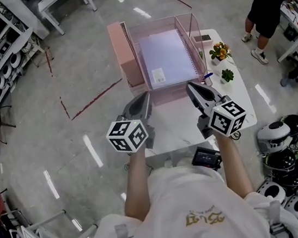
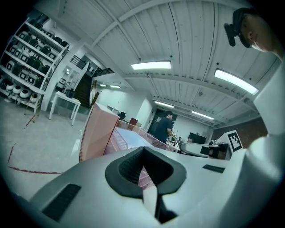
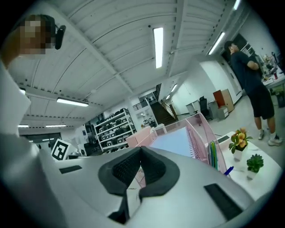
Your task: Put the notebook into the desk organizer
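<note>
A pink mesh desk organizer (image 1: 125, 53) stands on the white table (image 1: 241, 102). A pale lilac spiral notebook (image 1: 167, 58) lies flat inside its large compartment. My left gripper (image 1: 144, 95) hovers just before the organizer's near wall, shut with nothing between its jaws. My right gripper (image 1: 189, 87) is beside it, shut and empty too. The left gripper view shows the organizer (image 2: 95, 133) and notebook (image 2: 133, 139) beyond the closed tips (image 2: 143, 150). The right gripper view shows the notebook (image 3: 176, 141) in the organizer (image 3: 201, 133) past the closed tips (image 3: 140, 149).
A small pot of yellow flowers (image 1: 220, 52), a little green plant (image 1: 227, 75) and a blue pen (image 1: 208, 75) sit right of the organizer. A black device (image 1: 206, 158) lies at the table's near edge. Helmets (image 1: 289, 140) crowd the floor at right; a person (image 1: 267, 0) stands far right.
</note>
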Tool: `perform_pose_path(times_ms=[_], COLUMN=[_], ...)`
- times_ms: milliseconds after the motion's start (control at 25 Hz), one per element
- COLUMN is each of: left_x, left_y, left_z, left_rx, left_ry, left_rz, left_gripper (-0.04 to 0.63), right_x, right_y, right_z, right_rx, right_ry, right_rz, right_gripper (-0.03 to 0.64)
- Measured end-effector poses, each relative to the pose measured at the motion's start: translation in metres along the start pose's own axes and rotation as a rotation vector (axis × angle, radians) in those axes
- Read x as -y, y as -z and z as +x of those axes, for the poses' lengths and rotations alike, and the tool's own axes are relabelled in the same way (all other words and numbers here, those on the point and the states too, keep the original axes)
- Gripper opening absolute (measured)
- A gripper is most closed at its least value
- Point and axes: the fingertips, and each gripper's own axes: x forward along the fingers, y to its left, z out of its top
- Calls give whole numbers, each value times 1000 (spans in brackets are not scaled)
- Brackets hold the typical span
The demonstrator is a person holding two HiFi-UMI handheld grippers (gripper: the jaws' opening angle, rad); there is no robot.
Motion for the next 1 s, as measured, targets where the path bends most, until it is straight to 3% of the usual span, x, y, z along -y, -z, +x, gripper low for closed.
perform_pose_path(times_ms=[440,1000], left_x=[25,33], left_y=[11,14], left_z=[-40,-52], left_rx=[34,46], left_ry=[-34,-55], left_rz=[41,62], left_gripper=[18,18], right_x=[-18,-16], right_y=[13,18], right_z=[-44,-64], right_rx=[34,38], right_ry=[173,247], right_rz=[-146,-153], right_gripper=[12,12])
